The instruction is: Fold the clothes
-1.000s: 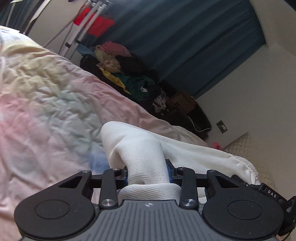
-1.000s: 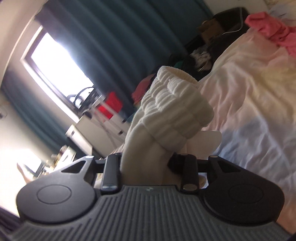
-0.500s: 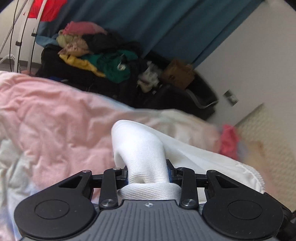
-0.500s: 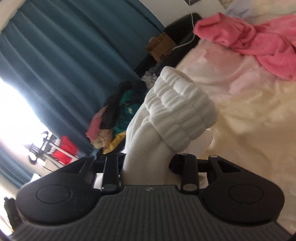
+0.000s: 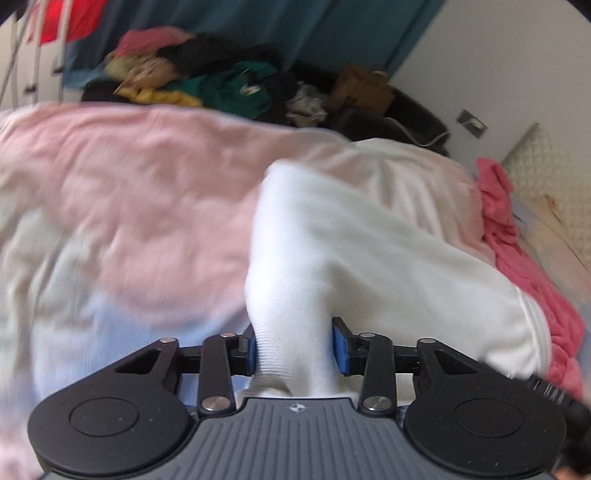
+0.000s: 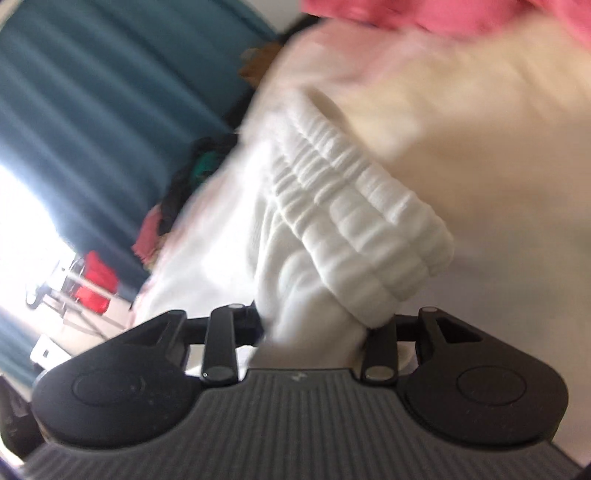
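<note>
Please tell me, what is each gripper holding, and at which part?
Both hold one white garment. The left gripper pinches a smooth plain fold; the right gripper pinches beside the gathered elastic band.

two grippers [image 5: 293, 347] [image 6: 314, 332] are showing, one white garment [image 5: 369, 258], one pink garment [image 5: 517, 258], one duvet [image 5: 129, 184], one clothes pile [image 5: 207, 81].

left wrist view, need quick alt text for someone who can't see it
The left gripper is shut on a bunched fold of a white garment, which trails right over a rumpled pastel pink and white bedspread. A pink garment lies at the bed's right edge, with a pile of clothes against teal curtains behind.
</note>
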The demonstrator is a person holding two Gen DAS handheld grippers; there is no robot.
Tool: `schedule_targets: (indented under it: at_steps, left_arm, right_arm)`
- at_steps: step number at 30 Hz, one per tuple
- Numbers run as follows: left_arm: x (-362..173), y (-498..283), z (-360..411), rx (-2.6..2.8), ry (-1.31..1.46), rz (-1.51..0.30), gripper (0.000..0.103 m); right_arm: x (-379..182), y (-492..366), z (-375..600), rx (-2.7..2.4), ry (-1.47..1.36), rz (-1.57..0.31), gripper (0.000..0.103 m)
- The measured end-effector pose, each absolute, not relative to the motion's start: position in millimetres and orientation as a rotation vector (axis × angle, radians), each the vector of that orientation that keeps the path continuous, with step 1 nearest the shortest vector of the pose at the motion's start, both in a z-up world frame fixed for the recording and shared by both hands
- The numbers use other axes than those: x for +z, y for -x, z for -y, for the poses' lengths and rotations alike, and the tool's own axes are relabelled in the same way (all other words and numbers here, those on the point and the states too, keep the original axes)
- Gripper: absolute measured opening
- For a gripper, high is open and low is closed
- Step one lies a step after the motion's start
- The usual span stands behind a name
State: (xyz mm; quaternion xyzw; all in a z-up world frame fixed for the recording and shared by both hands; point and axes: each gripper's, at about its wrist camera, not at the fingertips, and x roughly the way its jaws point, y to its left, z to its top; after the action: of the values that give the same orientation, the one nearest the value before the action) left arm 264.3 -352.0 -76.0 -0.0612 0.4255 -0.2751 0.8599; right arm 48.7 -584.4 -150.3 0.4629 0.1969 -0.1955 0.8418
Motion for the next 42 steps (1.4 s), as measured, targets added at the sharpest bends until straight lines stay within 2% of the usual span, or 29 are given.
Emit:
schedule_targets:
  at_steps: [3, 9, 10, 11, 12, 16, 25, 27, 29, 31, 37, 42]
  left_arm:
    - [-85, -251, 346, -0.566, 0.103, -0.876, 0.051]
    - [-67, -232, 339, -0.523, 0.060, -0.878, 0.058]
    - [-61, -227, 338, -0.522, 0.049, -0.874, 0.060]
    - [-54, -222, 338, -0.523, 0.036, -0.868, 0.067]
    - [-45, -215, 336, -0.526, 0.025, -0.853, 0.072]
    - [-3, -182, 331, -0.542, -0.015, -0.784, 0.079]
    - [96, -84, 293, -0.609, -0.079, -0.640, 0.092]
    - [114, -60, 280, -0.619, -0.087, -0.606, 0.102]
    - [131, -35, 265, -0.627, -0.094, -0.571, 0.103]
    - [144, -12, 251, -0.636, -0.103, -0.544, 0.103]
    - [165, 51, 210, -0.634, -0.088, -0.460, 0.103]
    - [160, 95, 184, -0.586, -0.097, -0.380, 0.103]
  right_arm:
    - [-164, -37, 579, -0.425, -1.032, -0.392, 0.043]
    - [-142, -12, 582, -0.458, -1.139, -0.443, 0.044]
    - [-136, -5, 579, -0.471, -1.142, -0.451, 0.044]
    - [-129, 1, 577, -0.484, -1.131, -0.461, 0.045]
    - [-120, 6, 573, -0.491, -1.103, -0.474, 0.045]
    - [-80, 22, 551, -0.483, -0.946, -0.510, 0.045]
    - [32, 69, 492, -0.379, -0.664, -0.432, 0.045]
    - [51, 82, 481, -0.362, -0.624, -0.414, 0.053]
    - [69, 97, 469, -0.352, -0.589, -0.393, 0.085]
    - [85, 111, 453, -0.346, -0.544, -0.369, 0.094]
    - [115, 150, 397, -0.301, -0.398, -0.338, 0.093]
    - [110, 174, 366, -0.283, -0.369, -0.304, 0.093]
